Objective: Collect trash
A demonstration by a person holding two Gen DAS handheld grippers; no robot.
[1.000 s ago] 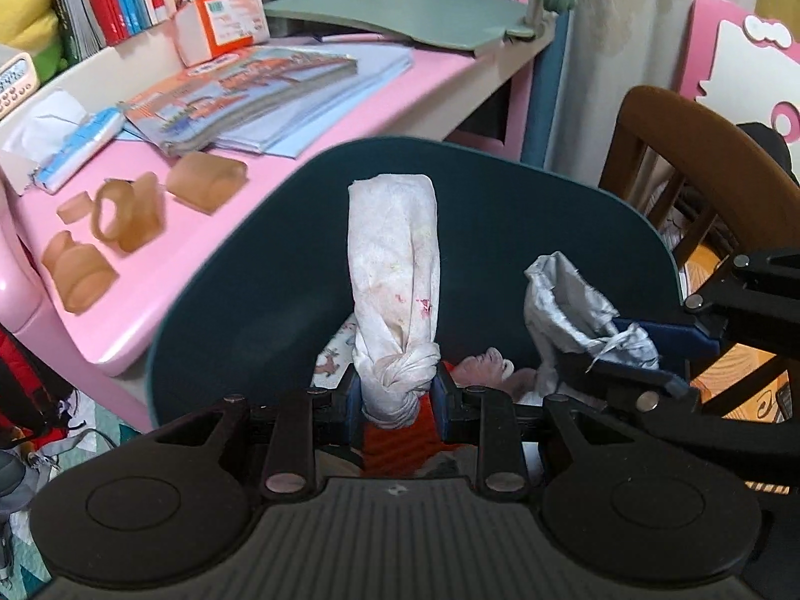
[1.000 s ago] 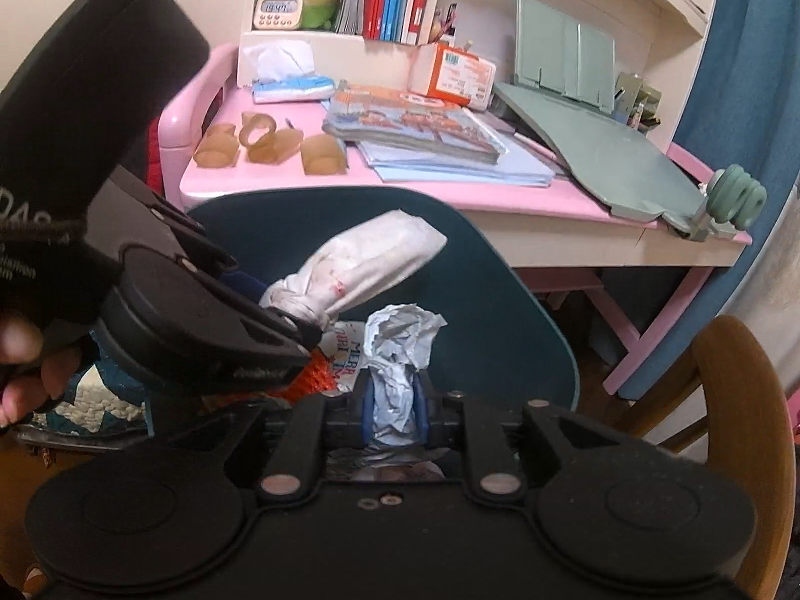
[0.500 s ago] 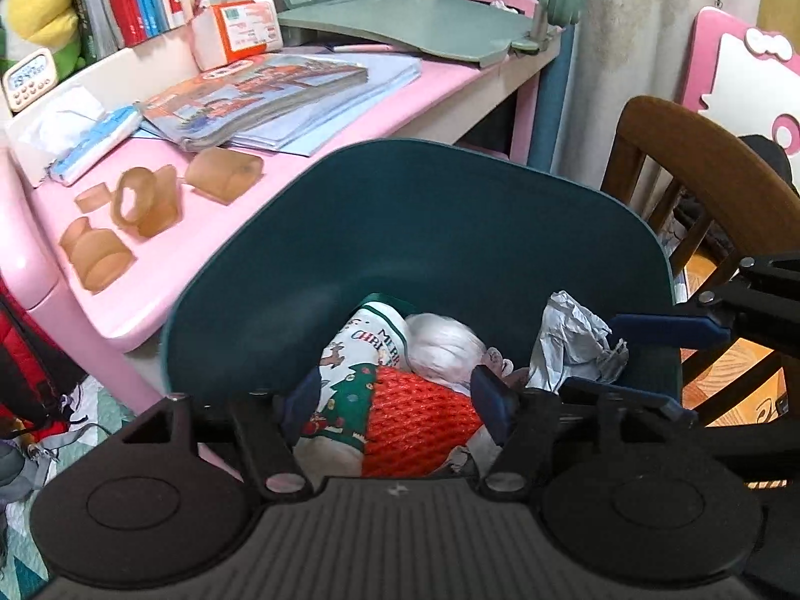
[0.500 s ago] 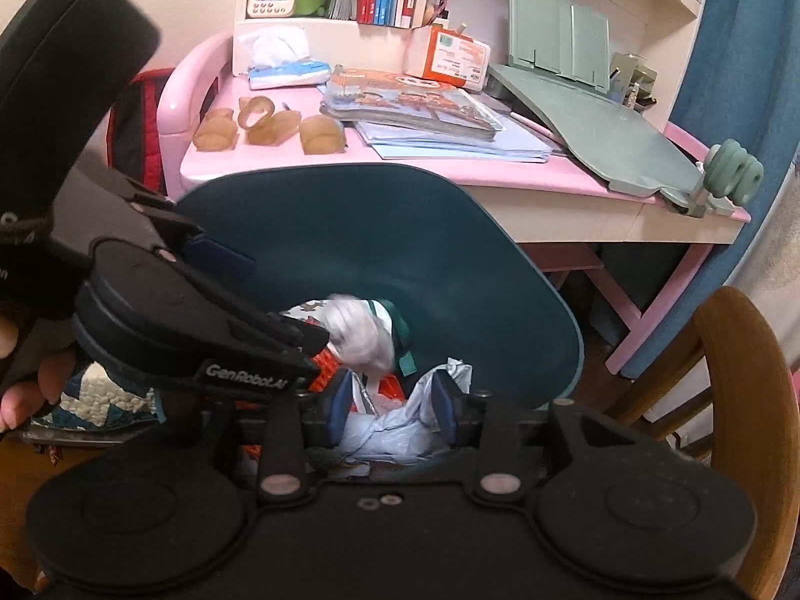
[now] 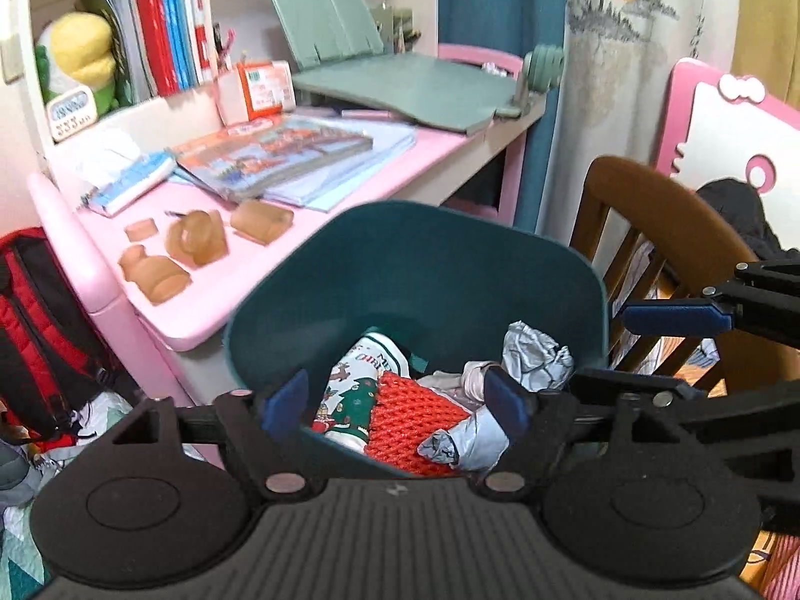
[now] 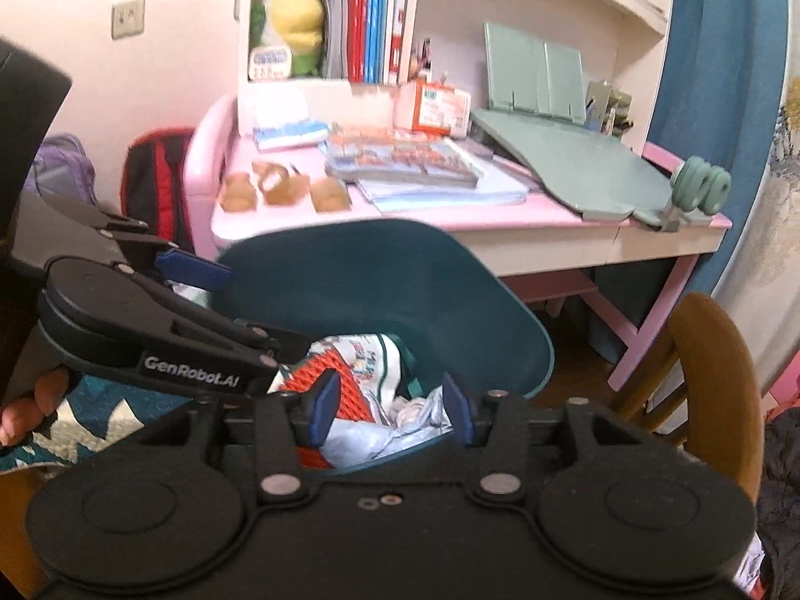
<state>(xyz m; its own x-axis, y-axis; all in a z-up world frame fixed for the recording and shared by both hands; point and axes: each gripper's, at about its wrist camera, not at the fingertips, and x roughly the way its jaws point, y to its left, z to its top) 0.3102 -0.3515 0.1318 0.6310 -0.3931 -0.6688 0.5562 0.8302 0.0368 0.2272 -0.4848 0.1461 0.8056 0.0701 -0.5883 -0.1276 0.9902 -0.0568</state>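
A child's room here — pink counter (image 5: 210, 300) against the wall, red backpack (image 5: 45, 330) slumped at its left end, brown tape rolls (image 5: 195, 240) and a stack of magazines (image 5: 280, 155) on top. Moving right, the teal bin (image 5: 425, 270) sits just in front of the counter edge, and inside it lie a red mesh (image 5: 415, 425), a printed wrapper (image 5: 355, 385) and crumpled grey paper (image 5: 535, 355). The left tool (image 5: 392, 402) hovers over the near rim, spread wide, nothing in it. The right tool (image 6: 392, 407) is spread and empty too, above the same pile. My read — this load is in the bin; whatever trash remains lies outside these views. Further right, a wooden chair (image 5: 665, 230) crowds the bin, so the free room looks to be upward and back.
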